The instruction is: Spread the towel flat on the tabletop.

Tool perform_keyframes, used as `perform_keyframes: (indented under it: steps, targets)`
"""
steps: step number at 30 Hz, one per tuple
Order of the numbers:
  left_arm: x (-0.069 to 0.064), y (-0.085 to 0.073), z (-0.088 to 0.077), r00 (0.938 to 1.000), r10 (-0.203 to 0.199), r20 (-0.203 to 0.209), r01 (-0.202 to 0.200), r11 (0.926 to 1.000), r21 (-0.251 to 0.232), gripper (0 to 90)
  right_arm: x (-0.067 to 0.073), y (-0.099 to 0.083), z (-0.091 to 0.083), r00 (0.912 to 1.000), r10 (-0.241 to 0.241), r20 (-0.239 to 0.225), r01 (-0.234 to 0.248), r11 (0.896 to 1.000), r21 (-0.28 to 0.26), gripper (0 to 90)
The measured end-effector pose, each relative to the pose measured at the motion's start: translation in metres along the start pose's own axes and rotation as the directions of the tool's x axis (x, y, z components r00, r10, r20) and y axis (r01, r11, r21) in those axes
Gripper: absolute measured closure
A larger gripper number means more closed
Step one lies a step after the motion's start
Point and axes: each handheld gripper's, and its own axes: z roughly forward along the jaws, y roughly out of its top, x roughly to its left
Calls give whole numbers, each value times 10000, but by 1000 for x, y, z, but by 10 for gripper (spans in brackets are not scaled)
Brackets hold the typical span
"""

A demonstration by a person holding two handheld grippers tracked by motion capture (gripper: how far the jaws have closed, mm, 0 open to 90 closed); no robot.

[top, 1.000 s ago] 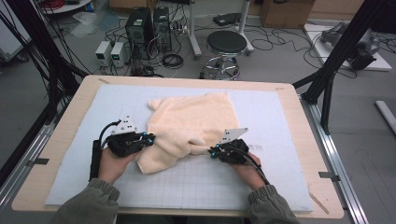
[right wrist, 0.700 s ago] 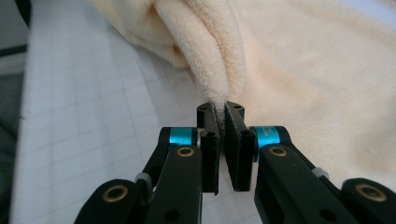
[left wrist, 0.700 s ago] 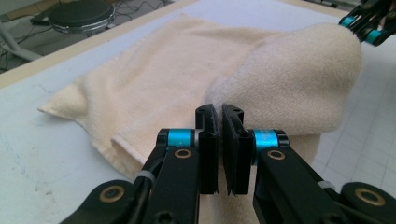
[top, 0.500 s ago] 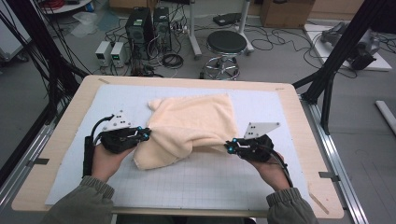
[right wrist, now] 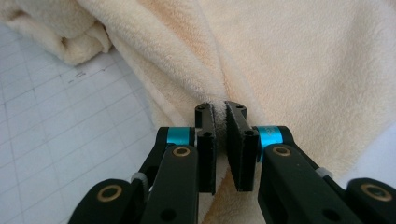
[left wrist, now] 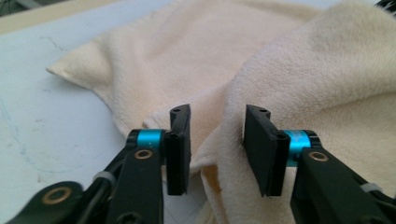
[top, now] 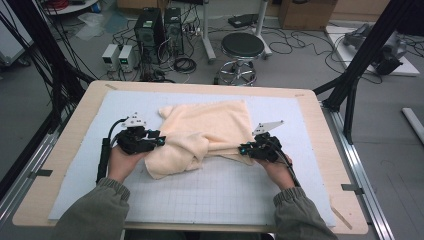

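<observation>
We have the cream towel (top: 205,135) lying rumpled on the gridded mat (top: 210,195), its flat half toward twelve o'clock and a bunched roll sagging toward seven. Our right gripper (top: 243,149) sits at the towel's four o'clock edge, jaws pinched tight on a thin fold of cloth, which the right gripper view shows squeezed between the pads (right wrist: 208,140). Our left gripper (top: 161,140) is at the nine o'clock edge; its jaws have just been opening and now stand apart, with the towel's edge loose in the gap and neither pad pressing it, as the left gripper view (left wrist: 217,154) shows. We judge the step to be spreading the towel flat. To do it well, we keep the right pinch firm and low, re-seat the left jaws deeper over a single layer, not the bunched roll, then draw the two edges apart evenly.
</observation>
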Motion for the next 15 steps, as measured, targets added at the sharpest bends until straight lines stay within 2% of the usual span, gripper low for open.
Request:
perform_keyframes:
  steps: [2, 3, 5, 7, 8, 10, 11, 13, 15]
  targets:
    - [-8, 2, -12, 9995, 15, 301, -9, 9997, -226, 563, 2, 1, -2, 10000, -37, 51, 37, 10000, 4, 828]
    - [-14, 3, -17, 9986, 175, 500, -161, 9994, -291, 545, 3, 1, -4, 9999, -77, 100, 77, 10000, 19, 828]
    - [-29, 3, -29, 9951, 742, 654, -710, 9962, -499, 541, 4, 1, -5, 9997, -171, 169, 171, 9999, -5, 826]
    - [-44, -2, -34, 9891, 1144, 929, -1062, 9904, -883, 533, 5, 2, -5, 9995, -184, 250, 185, 9998, -14, 821]
    - [-49, -5, -34, 9857, 1360, 997, -1290, 9889, -735, 534, 6, 2, -6, 9994, -191, 296, 192, 9998, -20, 816]
    - [-54, -13, -29, 9827, 1536, 1030, -1508, 9880, -343, 534, 9, 3, -7, 9992, -196, 334, 197, 9998, -23, 791]
    - [-54, -18, -25, 9827, 1537, 1035, -1523, 9881, -219, 534, 10, 4, -8, 9989, -258, 395, 261, 9996, -70, 772]
    - [-49, -27, -17, 9860, 1271, 1078, -1285, 9917, 66, 534, 14, 5, -13, 9985, -362, 401, 371, 9991, -228, 738]
    - [-45, -36, -10, 9883, 1023, 1132, -1059, 9940, 261, 544, 21, 6, -20, 9980, -489, 388, 513, 9968, -613, 724]
